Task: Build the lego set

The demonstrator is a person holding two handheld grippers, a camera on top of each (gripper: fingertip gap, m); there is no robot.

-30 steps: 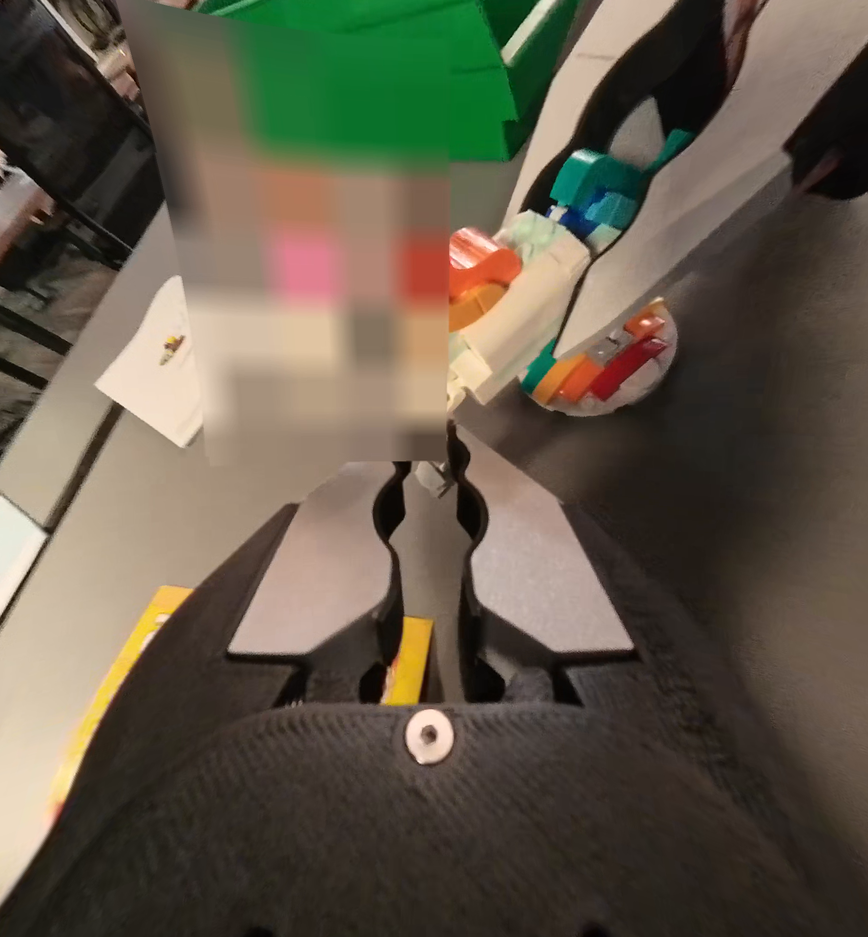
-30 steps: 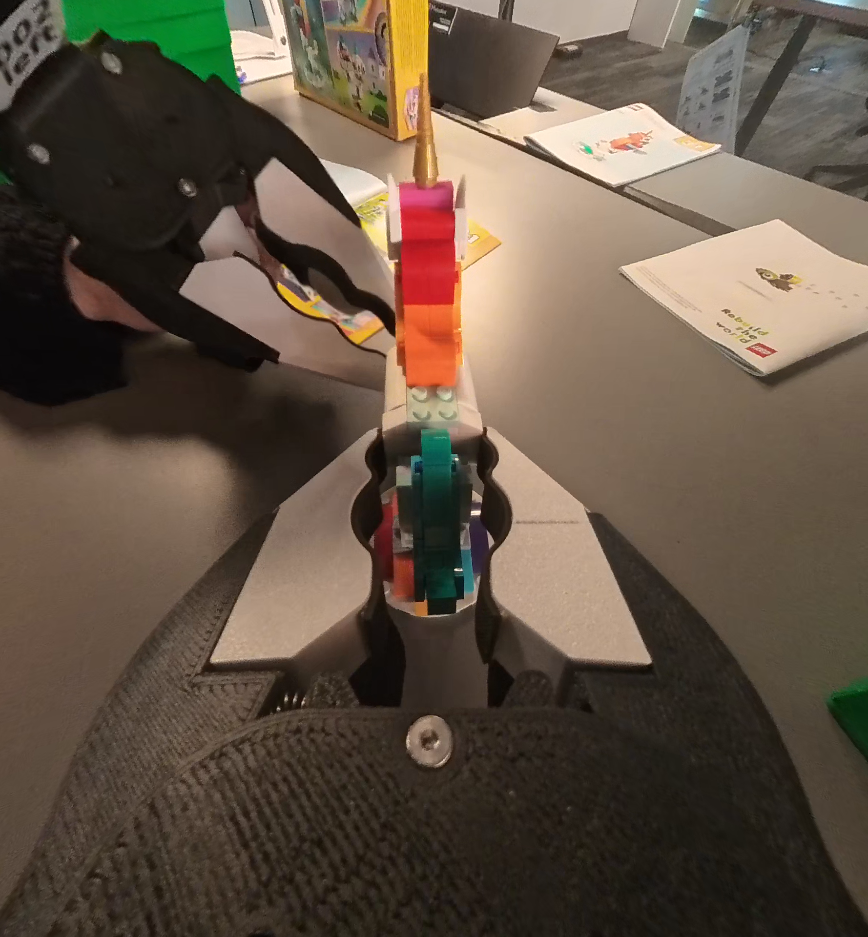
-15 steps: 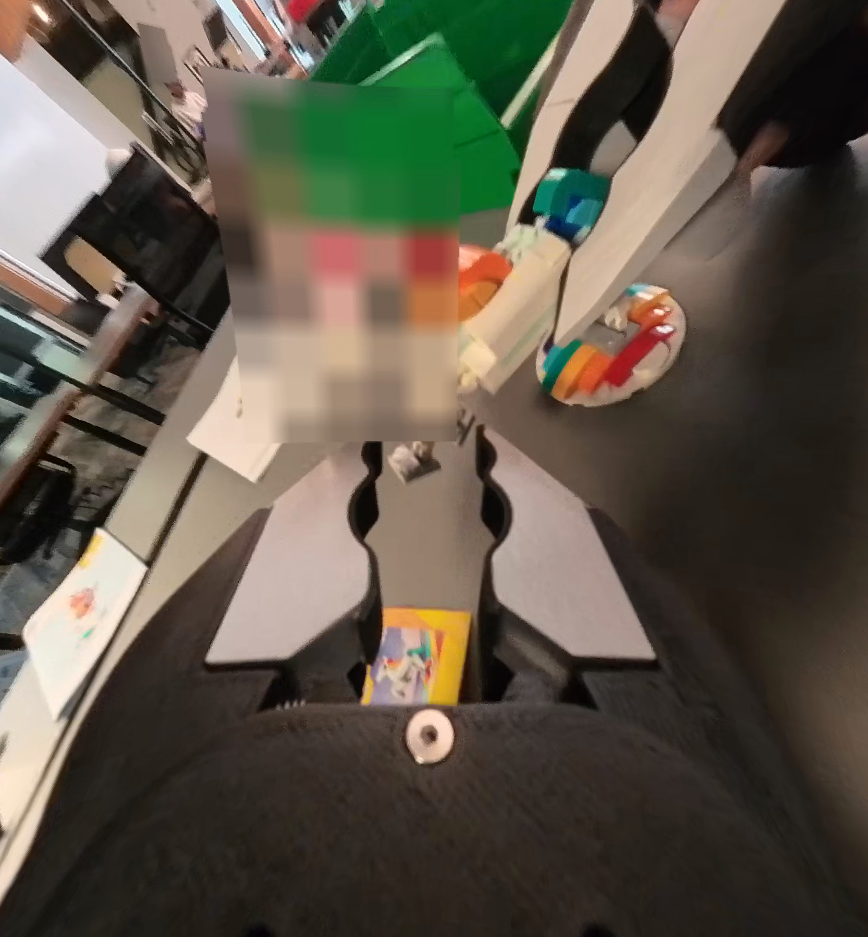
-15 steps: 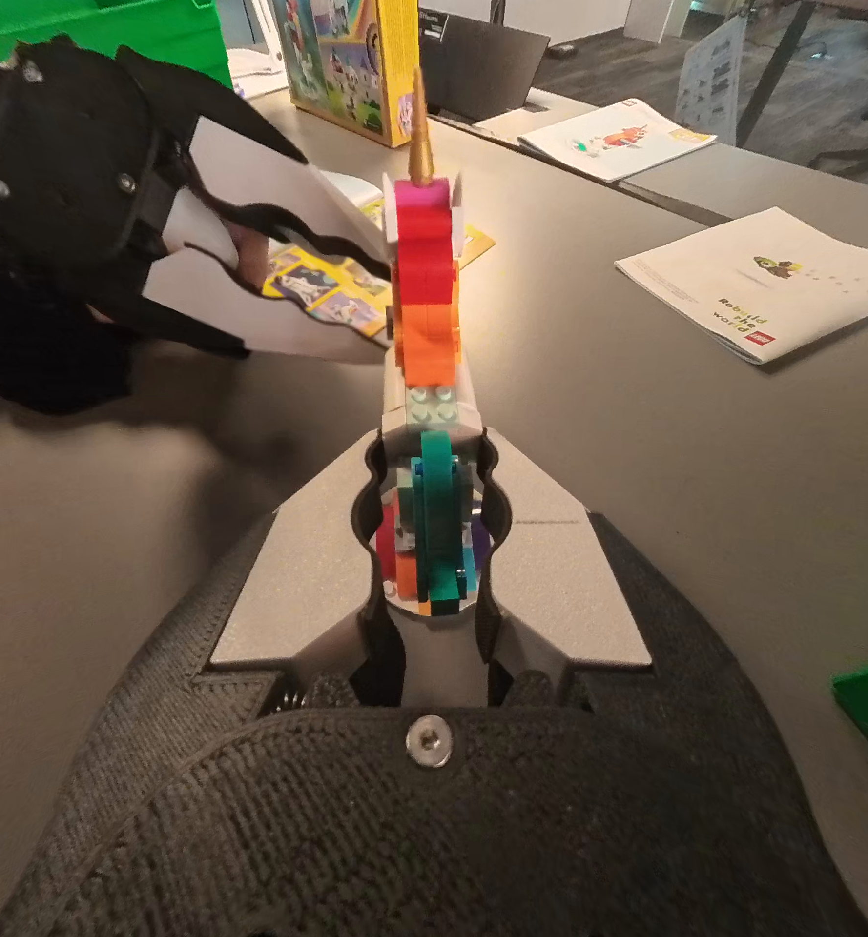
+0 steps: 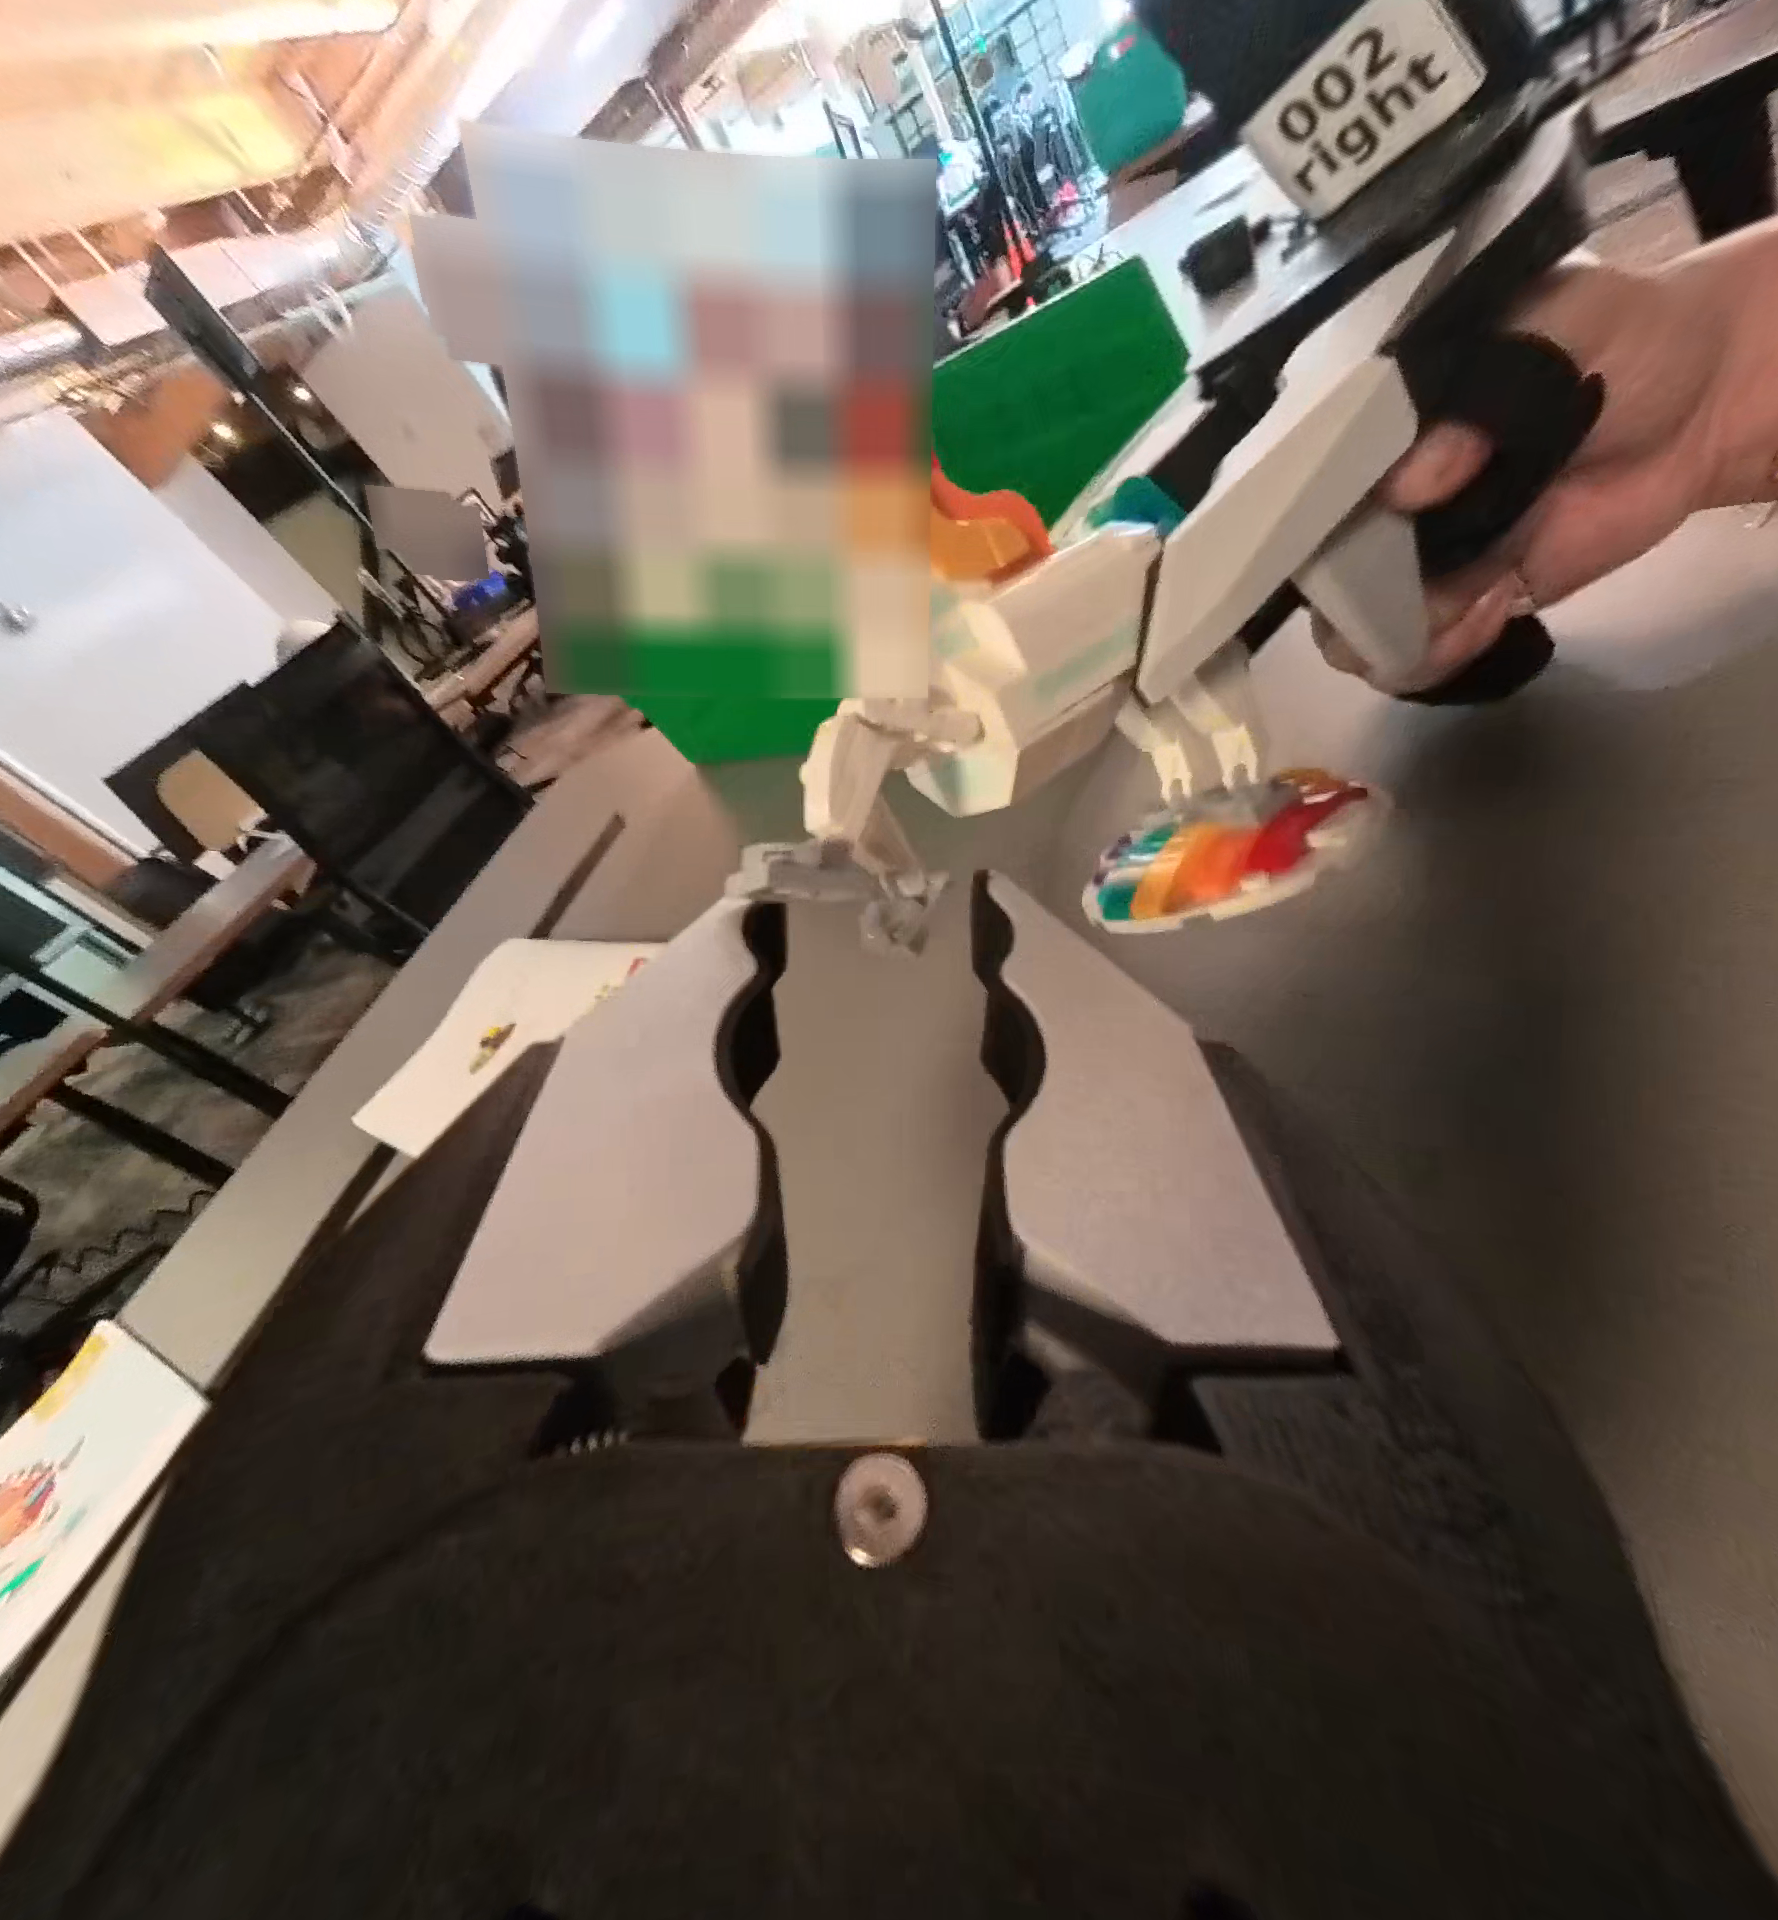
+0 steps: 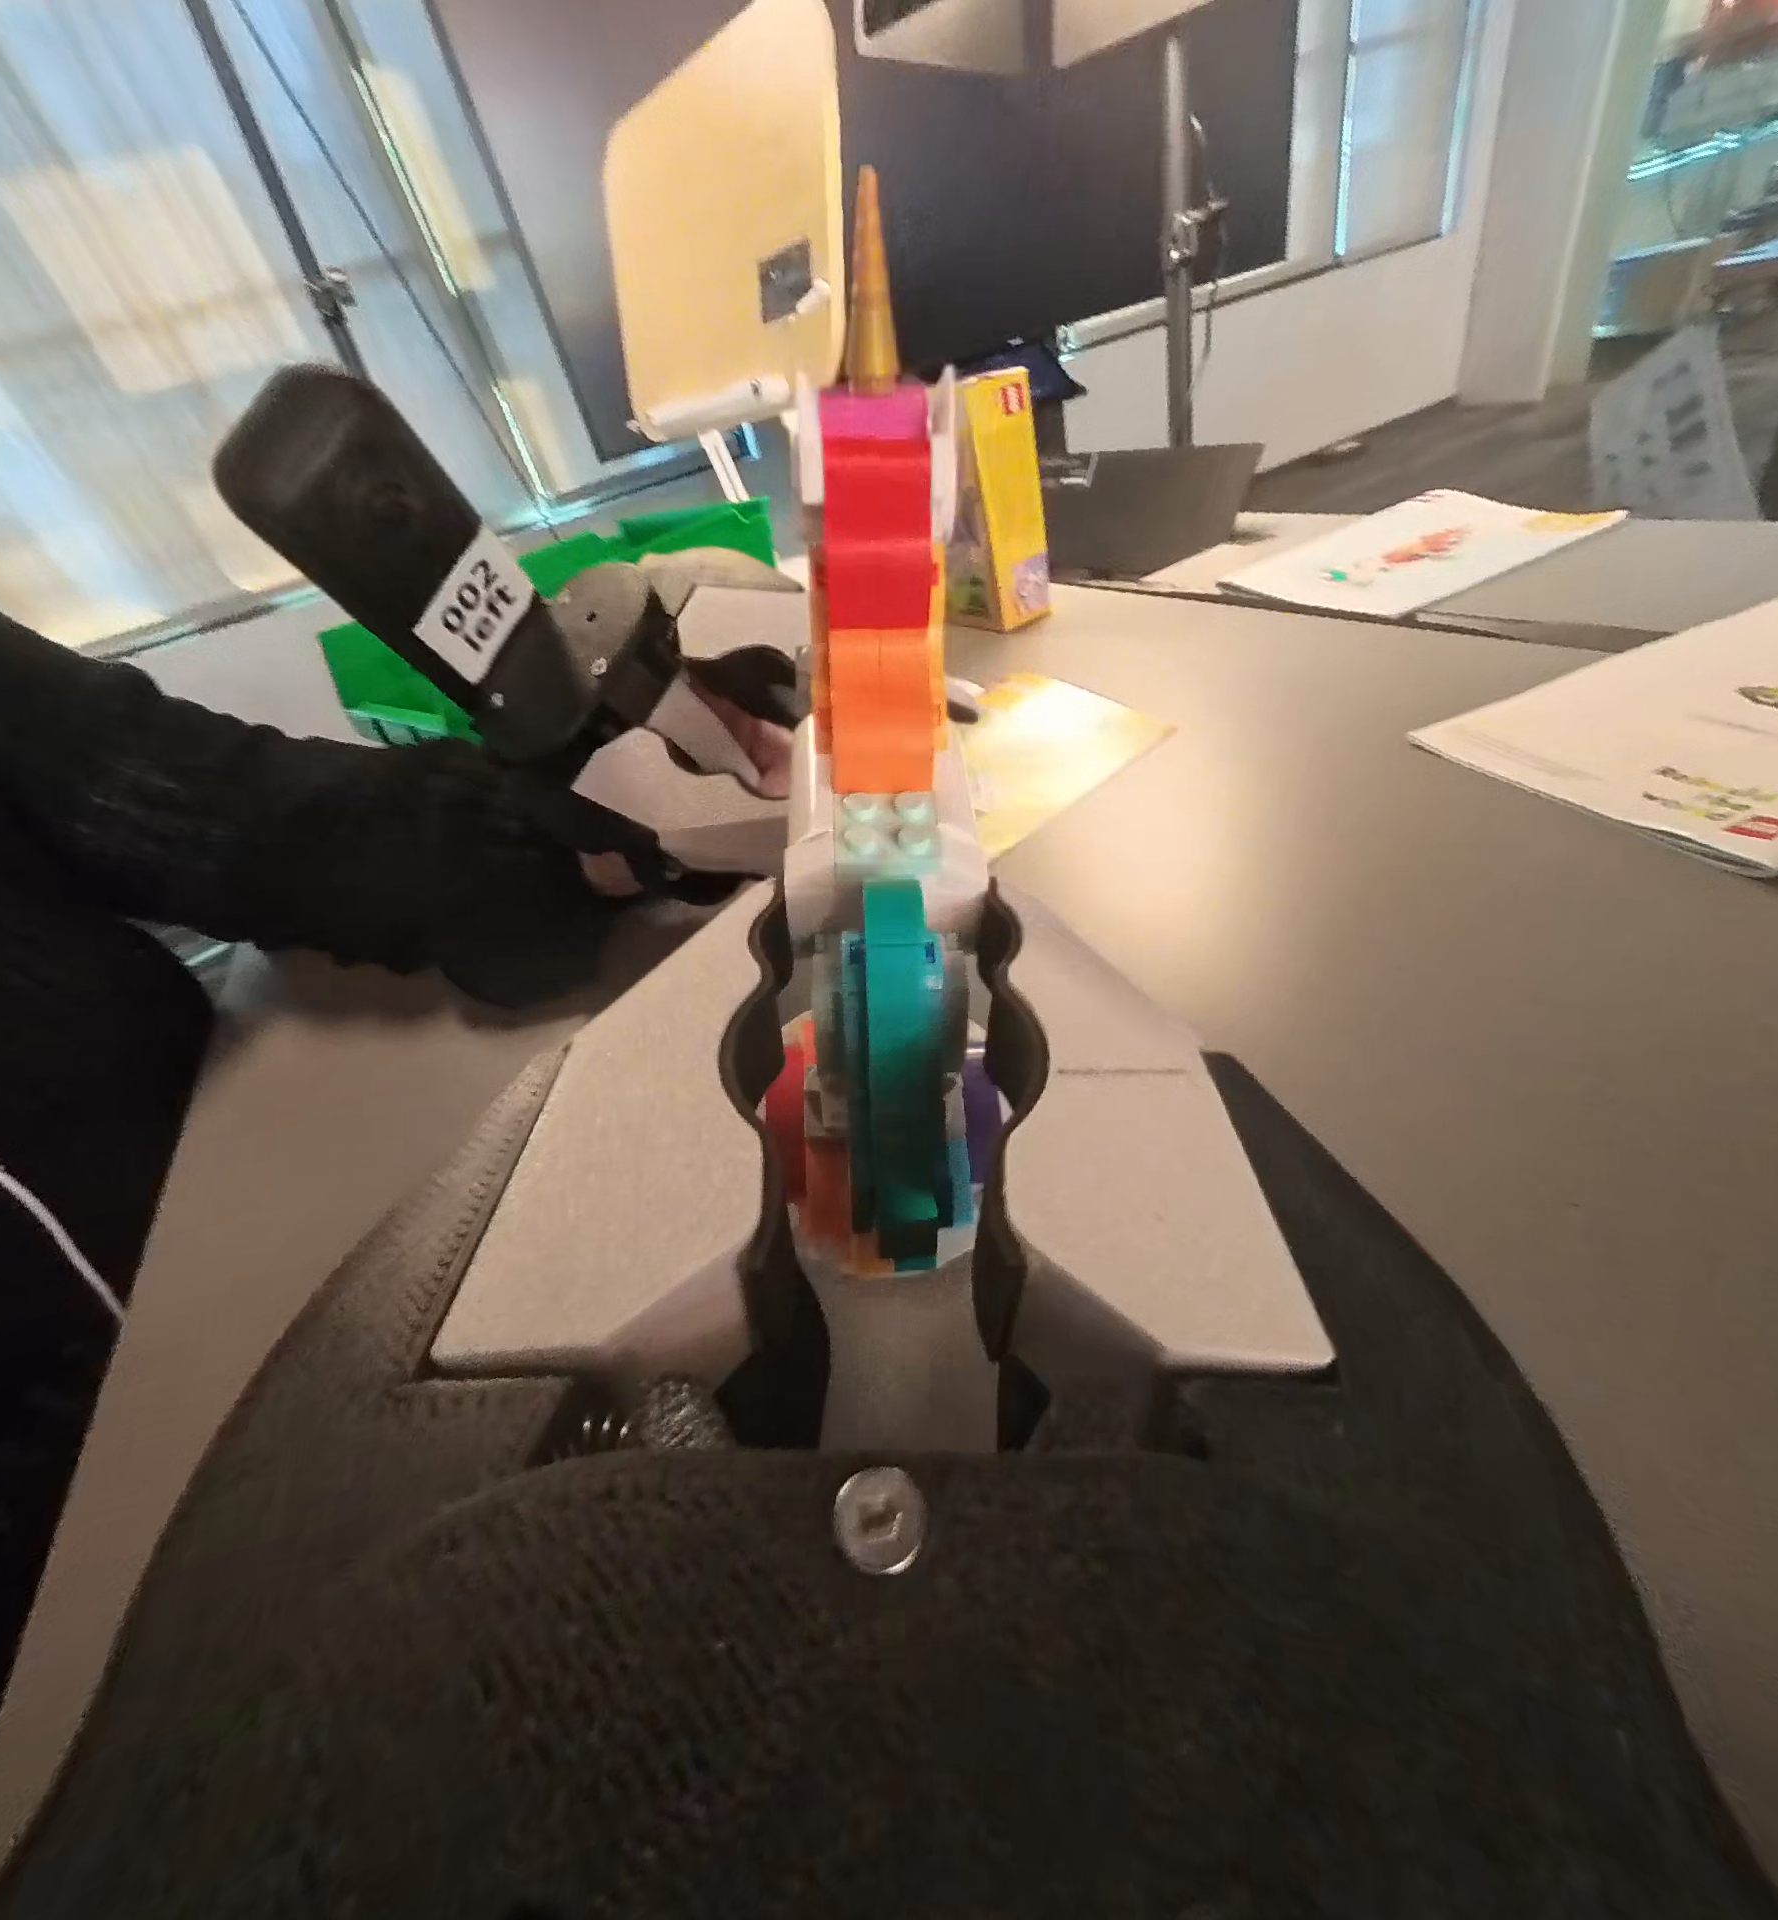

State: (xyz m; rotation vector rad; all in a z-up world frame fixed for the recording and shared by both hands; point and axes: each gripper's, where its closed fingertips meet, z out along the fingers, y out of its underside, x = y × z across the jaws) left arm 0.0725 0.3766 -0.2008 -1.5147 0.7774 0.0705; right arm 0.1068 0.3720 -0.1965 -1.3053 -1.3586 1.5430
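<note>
White bricks form the body of the lego unicorn (image 6: 880, 665), which is being held by its hindquarters between the closed jaws of the right gripper (image 6: 880, 1039), lifted off the grey tabletop (image 6: 1384, 987). Below it, a round rainbow base (image 5: 1228, 857) is lying on the tabletop, apart from the model's rear legs. The left gripper (image 5: 880, 935) is being kept empty, its jaws parted to a middling gap, just short of the grey front hooves (image 5: 833, 883). The step in hand is judged to be adjustment of the front legs or seating on the base. Next, the jaws would need closing gently on a hoof while the body is being steadied, since the leg joints look delicate.
</note>
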